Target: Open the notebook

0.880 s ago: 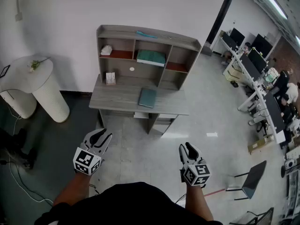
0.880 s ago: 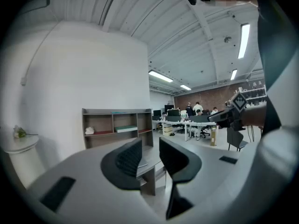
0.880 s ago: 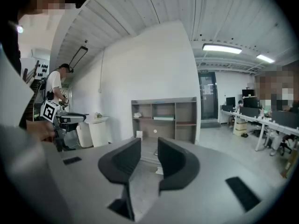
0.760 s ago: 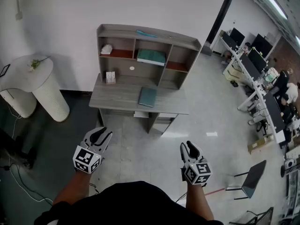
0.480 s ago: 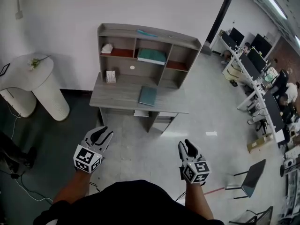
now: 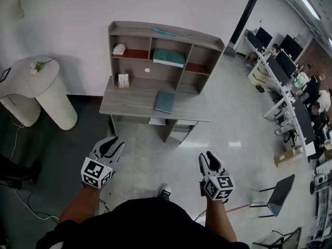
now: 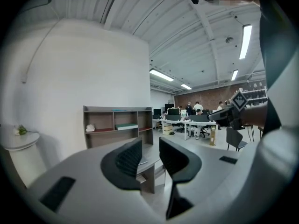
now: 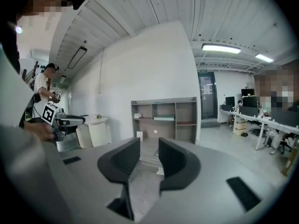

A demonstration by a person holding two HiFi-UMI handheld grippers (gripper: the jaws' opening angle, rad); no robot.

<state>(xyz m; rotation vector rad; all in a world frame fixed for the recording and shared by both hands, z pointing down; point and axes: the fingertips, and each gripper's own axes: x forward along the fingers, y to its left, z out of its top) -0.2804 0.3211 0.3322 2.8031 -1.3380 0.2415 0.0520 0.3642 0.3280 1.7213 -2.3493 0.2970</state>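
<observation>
Head view: approach step, by my reading. The teal notebook [image 6: 164, 101] lies closed on the bench [image 6: 124, 108], well apart from the left gripper [image 6: 108, 148] and right gripper [image 6: 210, 161]; the next move calls for closing that distance, then catching the cover edge. Left gripper view: jaws apart, empty, bench partly hidden behind them. Right gripper view: jaws apart, nothing between, notebook too small to make out

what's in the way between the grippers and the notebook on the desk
Nothing visible does. The notebook lies flat on the desk, and only open floor separates it from the left gripper and the right gripper, both open and empty.
</observation>
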